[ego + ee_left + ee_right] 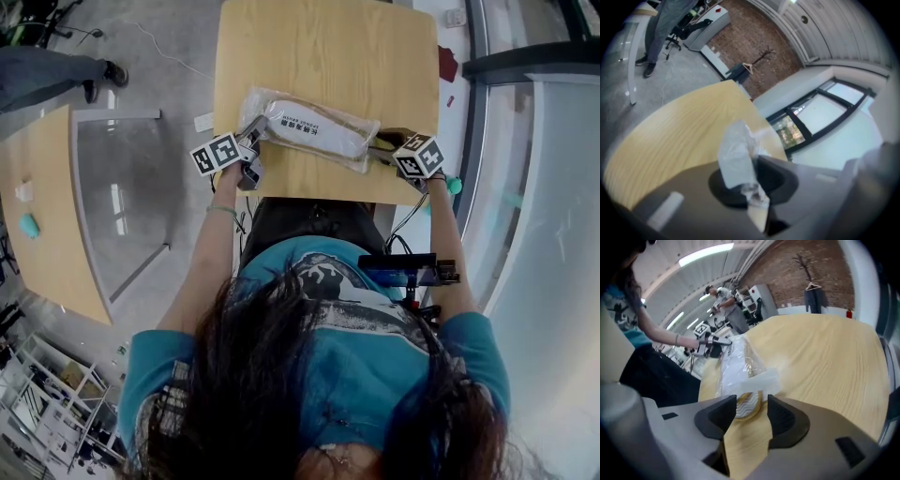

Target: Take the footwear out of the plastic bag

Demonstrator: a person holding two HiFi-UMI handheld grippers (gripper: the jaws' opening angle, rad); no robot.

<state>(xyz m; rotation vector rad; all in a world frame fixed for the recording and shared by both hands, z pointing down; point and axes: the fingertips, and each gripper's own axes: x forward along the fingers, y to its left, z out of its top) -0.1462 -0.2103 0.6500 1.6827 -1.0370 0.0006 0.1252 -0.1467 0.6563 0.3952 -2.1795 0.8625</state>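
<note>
Left gripper [754, 194] clamped on plastic bag [330, 114] end; right gripper [751, 404] jaws apart, empty; white slipper [314, 131] inside bag, on table [319, 47].

Wooden table [328, 56], grey floor [159, 42], brick wall [754, 40], window [825, 112]

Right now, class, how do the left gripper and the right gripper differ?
The left gripper has its fingers shut on a fold of the plastic bag; the right gripper has its fingers apart, pinching nothing. The left gripper holds one end of the bag; the right gripper faces the sole of the slipper at the other. Both are at the near edge of the table.
</note>
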